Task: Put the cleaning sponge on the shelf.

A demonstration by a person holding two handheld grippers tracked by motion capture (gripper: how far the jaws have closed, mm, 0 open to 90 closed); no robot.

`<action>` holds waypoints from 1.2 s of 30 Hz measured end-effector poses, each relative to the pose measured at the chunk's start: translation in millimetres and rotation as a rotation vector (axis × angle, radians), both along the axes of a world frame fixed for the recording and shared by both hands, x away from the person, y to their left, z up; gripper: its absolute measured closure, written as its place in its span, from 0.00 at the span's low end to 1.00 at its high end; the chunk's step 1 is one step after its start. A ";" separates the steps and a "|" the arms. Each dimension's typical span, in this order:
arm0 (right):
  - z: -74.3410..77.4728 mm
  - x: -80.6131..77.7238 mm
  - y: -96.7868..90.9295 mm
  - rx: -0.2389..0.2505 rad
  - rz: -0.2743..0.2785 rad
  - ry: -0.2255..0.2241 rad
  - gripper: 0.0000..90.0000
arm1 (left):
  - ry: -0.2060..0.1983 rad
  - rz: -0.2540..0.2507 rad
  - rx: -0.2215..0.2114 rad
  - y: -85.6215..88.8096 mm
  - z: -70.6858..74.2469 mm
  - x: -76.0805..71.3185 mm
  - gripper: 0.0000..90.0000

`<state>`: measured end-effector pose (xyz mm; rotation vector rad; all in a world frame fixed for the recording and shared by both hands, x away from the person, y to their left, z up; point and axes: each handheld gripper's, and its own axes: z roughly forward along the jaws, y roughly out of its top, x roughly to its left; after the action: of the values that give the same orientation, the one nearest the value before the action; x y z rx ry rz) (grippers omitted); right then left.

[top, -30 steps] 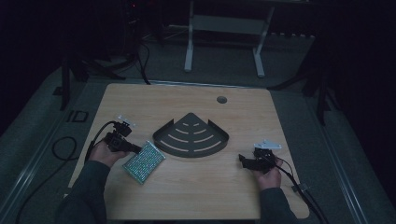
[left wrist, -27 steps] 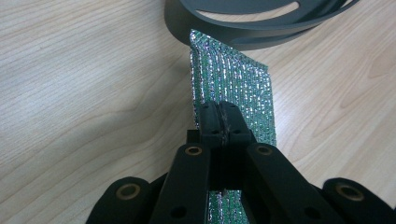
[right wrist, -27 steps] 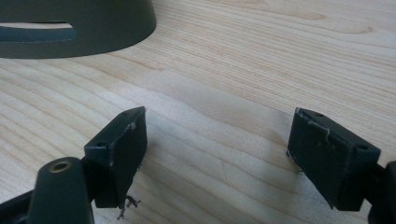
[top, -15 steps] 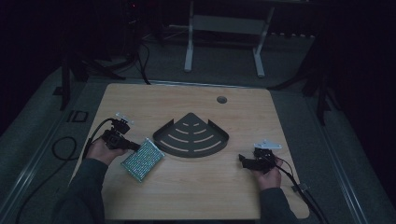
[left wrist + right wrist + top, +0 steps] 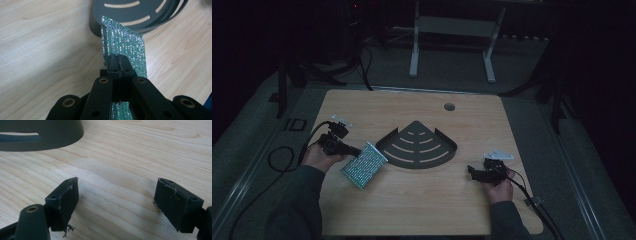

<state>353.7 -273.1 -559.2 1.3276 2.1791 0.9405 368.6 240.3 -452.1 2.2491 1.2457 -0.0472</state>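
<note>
Left gripper [image 5: 117,61]: jaws pressed together on the near edge of the sparkly green scrubbing pad [image 5: 364,165]. Right gripper [image 5: 116,202]: jaws spread wide, nothing between them, low over bare wood on the far side of the dark fan-shaped slotted rack [image 5: 418,145] from the pad.

Pad location: just beside the rack's left corner, far end close to or touching the rack wall in the left gripper view; whether lifted or resting on the table [image 5: 412,200] cannot be told.

Handling, judged: light, thin, soft and flexible, likely to droop past the pinch; woven metallic surface rough, not slippery, not fragile. Best hold: a short edge, pinched across the thickness.

Orientation: rectangular, long axis in line with the left gripper, free end toward the rack.
</note>
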 end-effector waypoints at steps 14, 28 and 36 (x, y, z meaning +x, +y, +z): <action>0.0 0.0 0.0 0.000 0.000 0.000 0.21 | -0.033 0.002 0.000 -4.2 13.3 7.7 1.00; 0.1 0.0 0.2 0.002 -0.001 0.001 0.21 | -0.057 -0.005 0.001 -15.5 24.6 14.7 1.00; 0.1 -0.1 0.2 0.002 -0.001 0.001 0.21 | -0.065 -0.018 0.002 -22.2 30.4 18.9 1.00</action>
<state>353.6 -272.9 -559.1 1.3305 2.1786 0.9415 387.6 218.2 -421.7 2.2455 1.1912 0.0204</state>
